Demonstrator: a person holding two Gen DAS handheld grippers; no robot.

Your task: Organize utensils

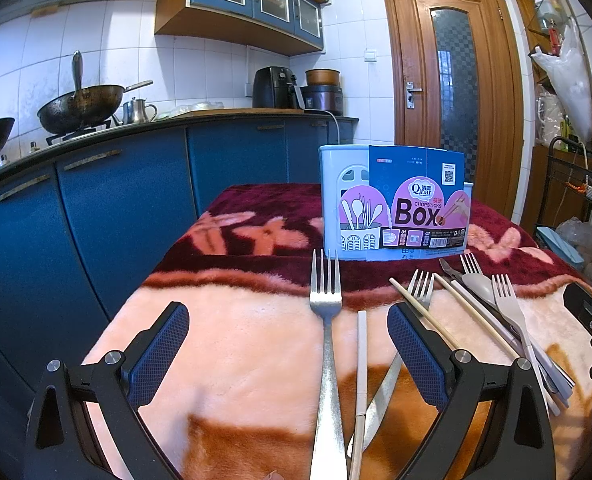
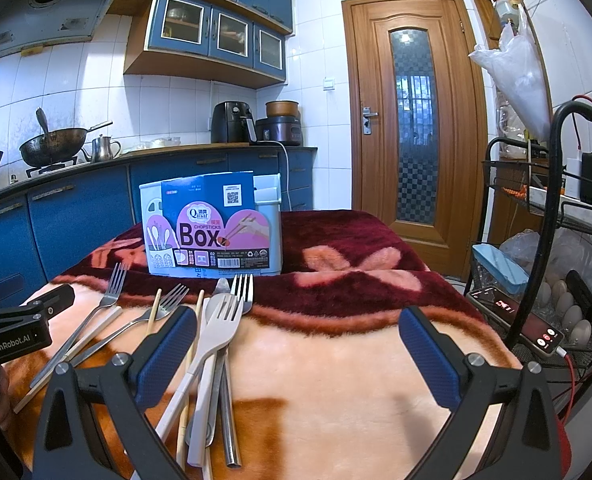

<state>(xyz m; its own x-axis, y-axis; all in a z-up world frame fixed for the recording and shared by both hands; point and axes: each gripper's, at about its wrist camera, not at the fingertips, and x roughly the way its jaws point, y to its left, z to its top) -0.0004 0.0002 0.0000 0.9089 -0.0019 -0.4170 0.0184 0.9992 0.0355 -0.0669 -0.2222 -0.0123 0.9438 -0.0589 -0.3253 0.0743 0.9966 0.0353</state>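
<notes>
Blanket (image 1: 236, 340), fork (image 1: 327, 320) btwn left gripper (image 1: 288, 354) jaws

Maroon-and-peach floral blanket (image 1: 236, 344), silver fork (image 1: 326, 320), pale-blue chopsticks box (image 1: 329, 200) (pink-and-navy label)

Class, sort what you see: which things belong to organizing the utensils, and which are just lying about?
For the job: steel fork, beige plastic fork, chopstick, chopsticks box, left claw, right claw.

Lying about: wok, kettle, air fryer, phone, eggs.
</notes>
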